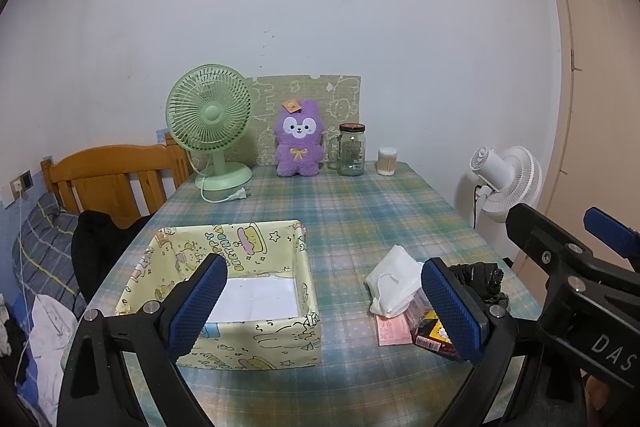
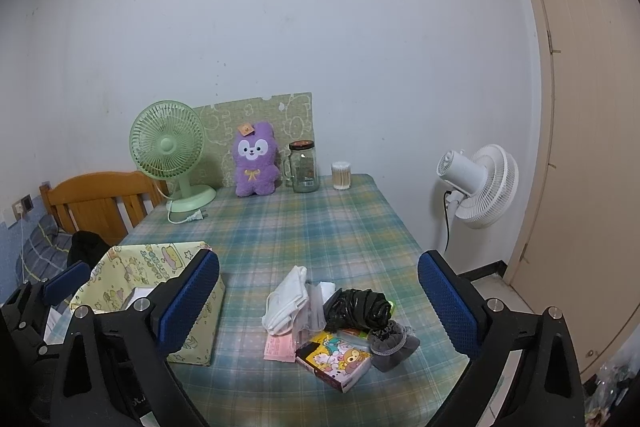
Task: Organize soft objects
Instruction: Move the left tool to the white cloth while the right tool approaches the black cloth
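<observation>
Yellow box sits empty left of the pile; both claws, left and right, spread and empty, so best pinch the white cloth mid-fold first.

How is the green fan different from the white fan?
The green fan stands on the table by the wall, while the white fan stands on the floor beside it. The green fan faces the camera, unplugged, plug lying on the cloth; the white fan shows its back. Both have round grilles.
</observation>
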